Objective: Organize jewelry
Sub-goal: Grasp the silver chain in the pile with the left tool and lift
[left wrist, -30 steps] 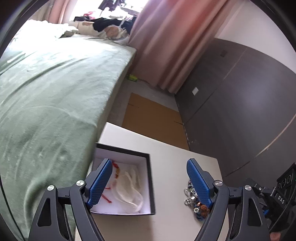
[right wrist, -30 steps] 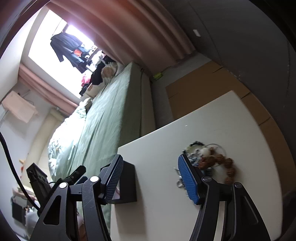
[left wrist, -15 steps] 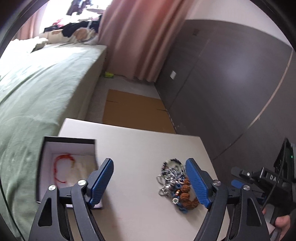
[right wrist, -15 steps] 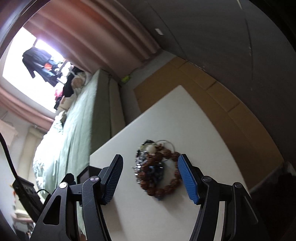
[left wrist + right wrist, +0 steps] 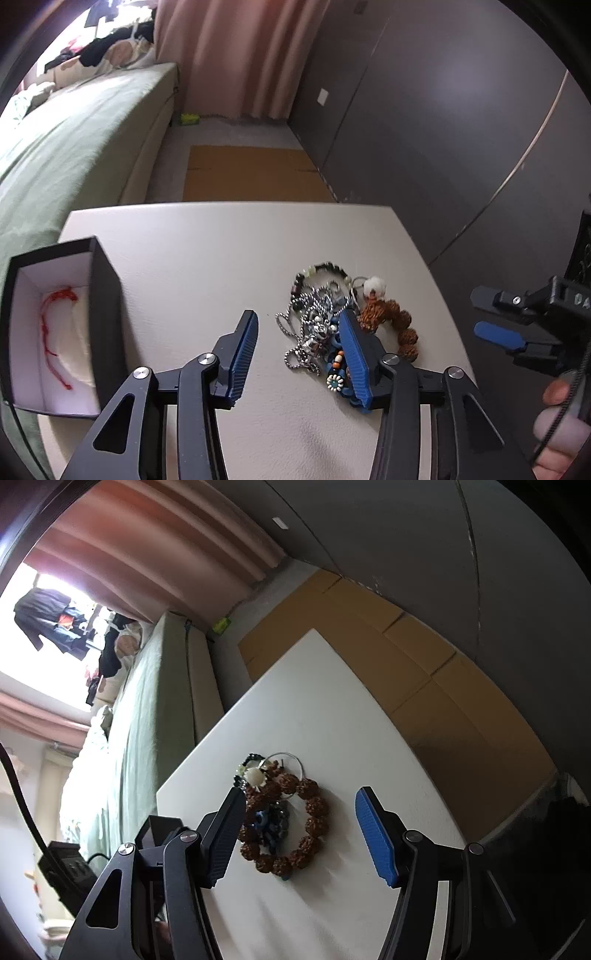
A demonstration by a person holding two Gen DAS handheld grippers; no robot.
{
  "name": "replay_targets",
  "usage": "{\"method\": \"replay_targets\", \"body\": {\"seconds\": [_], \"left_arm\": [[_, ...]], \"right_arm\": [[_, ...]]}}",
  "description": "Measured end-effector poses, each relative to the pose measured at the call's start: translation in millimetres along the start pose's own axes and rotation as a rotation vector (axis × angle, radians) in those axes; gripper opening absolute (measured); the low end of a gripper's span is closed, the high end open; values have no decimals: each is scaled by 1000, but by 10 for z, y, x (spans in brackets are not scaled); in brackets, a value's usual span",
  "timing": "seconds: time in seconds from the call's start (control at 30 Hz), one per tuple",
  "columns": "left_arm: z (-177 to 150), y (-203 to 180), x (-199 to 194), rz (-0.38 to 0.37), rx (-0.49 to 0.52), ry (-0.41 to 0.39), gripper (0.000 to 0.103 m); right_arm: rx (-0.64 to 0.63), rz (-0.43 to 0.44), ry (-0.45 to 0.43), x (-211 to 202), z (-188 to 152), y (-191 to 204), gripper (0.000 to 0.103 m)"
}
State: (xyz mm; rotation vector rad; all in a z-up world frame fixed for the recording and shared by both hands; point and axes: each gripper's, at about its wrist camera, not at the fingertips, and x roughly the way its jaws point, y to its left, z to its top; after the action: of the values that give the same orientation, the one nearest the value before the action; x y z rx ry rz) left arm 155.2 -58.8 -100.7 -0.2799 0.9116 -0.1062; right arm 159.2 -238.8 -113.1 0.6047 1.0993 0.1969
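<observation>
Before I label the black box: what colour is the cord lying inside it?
Red, against the box's white lining; the cord shows best in the left wrist view.

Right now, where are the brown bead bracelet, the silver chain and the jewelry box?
brown bead bracelet (image 5: 312, 819), right wrist view, right-hand beads.
silver chain (image 5: 314, 328), left wrist view, tangled middle.
jewelry box (image 5: 105, 314), left wrist view, black outer wall.

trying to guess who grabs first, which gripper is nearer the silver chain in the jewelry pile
Left. The left gripper, jaws closing, already straddles the silver chain. The right gripper hovers over the brown bead bracelet beside it.
</observation>
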Motion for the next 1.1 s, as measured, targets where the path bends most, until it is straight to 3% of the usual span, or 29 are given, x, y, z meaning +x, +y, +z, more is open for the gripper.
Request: {"method": "replay_targets", "body": {"seconds": [0.37, 0.6, 0.73, 0.87, 0.97, 1.1], "left_arm": [[-69, -23, 361, -20, -13, 54, 43], [-103, 82, 413, -127, -63, 55, 39], [-97, 150, 439, -202, -103, 77, 27], [-92, 118, 413, -188, -74, 99, 13], [-89, 128, 364, -177, -66, 98, 13], [-29, 167, 159, -181, -75, 30, 13]], "right_arm": [[23, -1, 25, 47, 21, -81, 63], [20, -4, 31, 69, 9, -65, 63], [3, -7, 40, 106, -21, -12, 63], [-15, -16, 52, 153, -59, 39, 63], [-23, -25, 63, 192, -81, 56, 63], [-25, -34, 65, 212, -91, 77, 63]]}}
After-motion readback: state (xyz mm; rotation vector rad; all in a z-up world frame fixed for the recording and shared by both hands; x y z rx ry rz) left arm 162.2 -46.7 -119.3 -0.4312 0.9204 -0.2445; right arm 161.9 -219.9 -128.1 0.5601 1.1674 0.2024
